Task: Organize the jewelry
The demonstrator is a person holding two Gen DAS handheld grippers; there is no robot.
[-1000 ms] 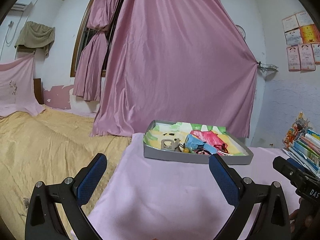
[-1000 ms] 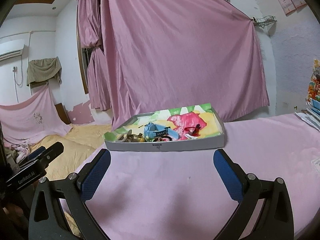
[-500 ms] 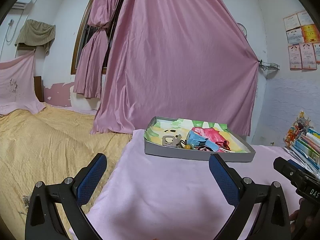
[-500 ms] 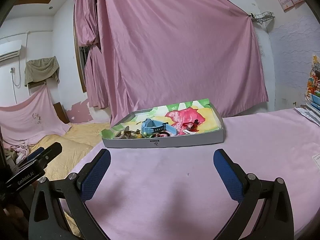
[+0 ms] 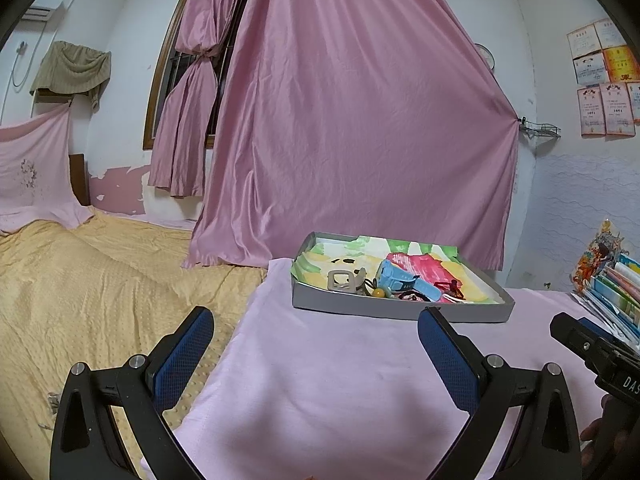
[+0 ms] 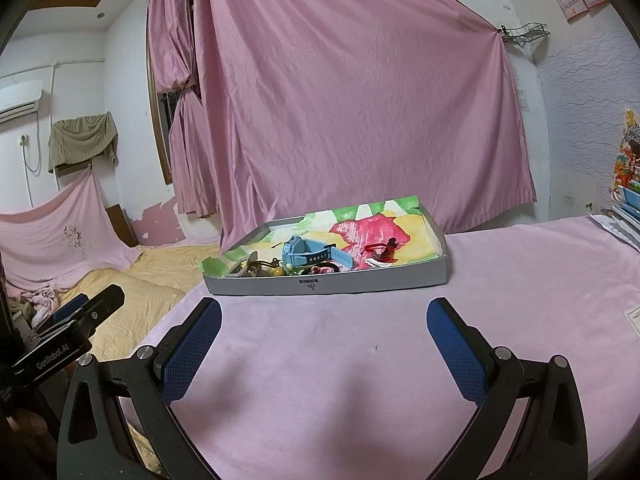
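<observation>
Grey tray point(image 6: 360, 282) wall hides tangled trinkets point(image 6: 264, 270) beside blue watch point(image 6: 308, 254).

A home bedroom: a bed point(image 5: 80, 288) with a yellow cover left of the claw, pink curtains point(image 5: 352, 128) over a window ahead, certificates point(image 5: 604, 80) on the wall at right.

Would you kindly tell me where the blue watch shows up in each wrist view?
Left wrist view: blue watch lies right of centre, in the tray's near half.
Right wrist view: blue watch lies just left of centre, near the front wall.
Shared landmark: the grey tray with its colourful lining.
</observation>
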